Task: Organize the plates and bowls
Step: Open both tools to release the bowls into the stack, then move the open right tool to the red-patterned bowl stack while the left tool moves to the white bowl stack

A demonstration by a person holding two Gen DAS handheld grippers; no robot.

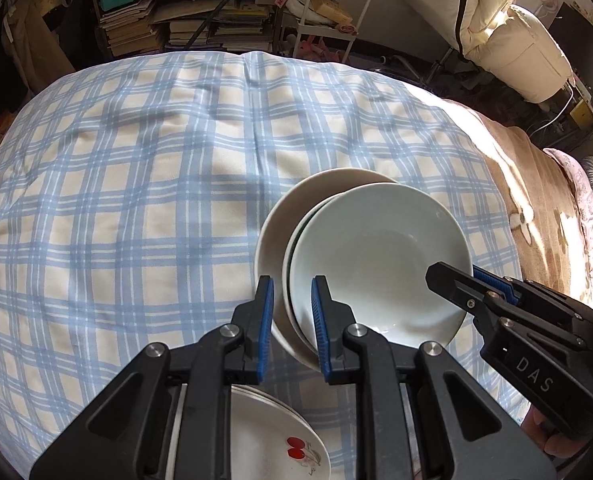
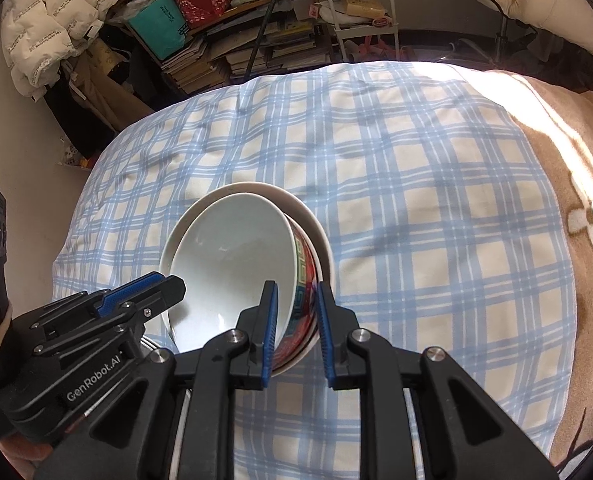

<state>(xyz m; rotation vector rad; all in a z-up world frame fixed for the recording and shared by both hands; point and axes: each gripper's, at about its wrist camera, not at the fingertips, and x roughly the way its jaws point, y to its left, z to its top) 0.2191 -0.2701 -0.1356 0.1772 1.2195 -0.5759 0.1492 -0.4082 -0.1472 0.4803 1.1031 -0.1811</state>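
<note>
Nearest the left wrist camera, a white ceramic plate with a red cherry motif lies on the cloth under the left gripper's linkage, on top of at least one more plate whose rim shows at its edge.

Just beyond it, the black left gripper with blue ribbed pads has its jaws set either side of the near rims of two nested bowls. The left pad is outside the cream outer bowl and the right pad is inside the pale grey-white glazed inner bowl. A gap shows between pads and rims, so whether they are pinching cannot be told.

The black right gripper with blue pads straddles the opposite rim of the inner bowl. Its left pad lies against the pale inside, and its right pad stands beside the red, green-patterned outer wall (visible only in the right wrist view). The jaws are close about the rim, but a firm grip cannot be confirmed.

The inner bowl sits tilted within the cream one, and both rest near the middle of the blue-and-cream checked cloth. To the right a tan blanket with white flowers meets the cloth. Beyond the cloth's far edge stand stacked books and a white wire rack.
</note>
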